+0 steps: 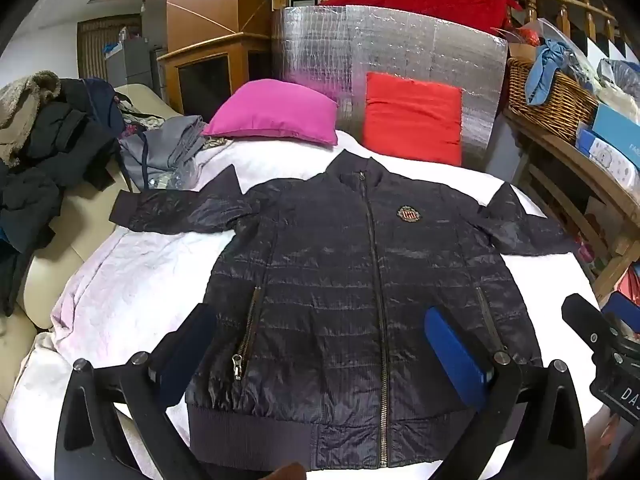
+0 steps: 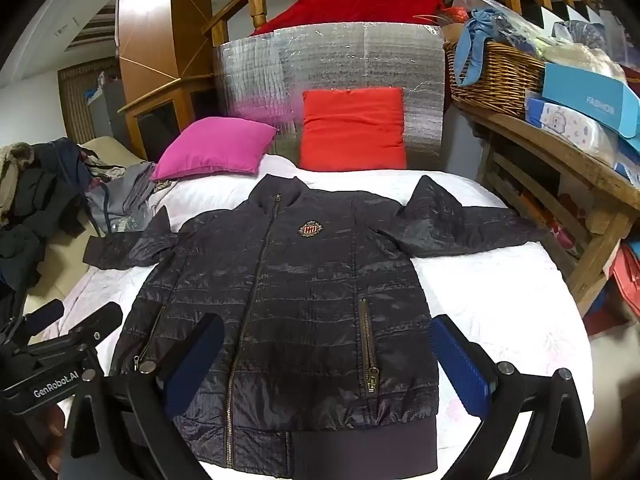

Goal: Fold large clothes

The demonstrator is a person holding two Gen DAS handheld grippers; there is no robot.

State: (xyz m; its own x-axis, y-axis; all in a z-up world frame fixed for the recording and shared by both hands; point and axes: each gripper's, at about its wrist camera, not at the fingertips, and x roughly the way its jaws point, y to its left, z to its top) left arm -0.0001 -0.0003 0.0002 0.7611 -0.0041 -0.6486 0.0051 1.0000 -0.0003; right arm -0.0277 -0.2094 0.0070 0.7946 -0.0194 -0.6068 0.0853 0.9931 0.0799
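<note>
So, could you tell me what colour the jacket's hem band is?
Dark navy hem band, clearest in the right wrist view.

A dark quilted jacket (image 1: 340, 280) lies flat and zipped on a white bed (image 1: 132, 280), front up, both sleeves spread sideways, a crest badge (image 1: 409, 213) on its chest. The left gripper (image 1: 320, 344) hovers above its lower half with its 2 fingers (image 1: 454, 346) wide apart and nothing between them. A pink pillow (image 1: 276, 114) and a red pillow (image 1: 412, 116) sit at the head, against a silver foil panel (image 1: 400, 48). A wicker basket (image 1: 548, 96) stands on the right.
</note>
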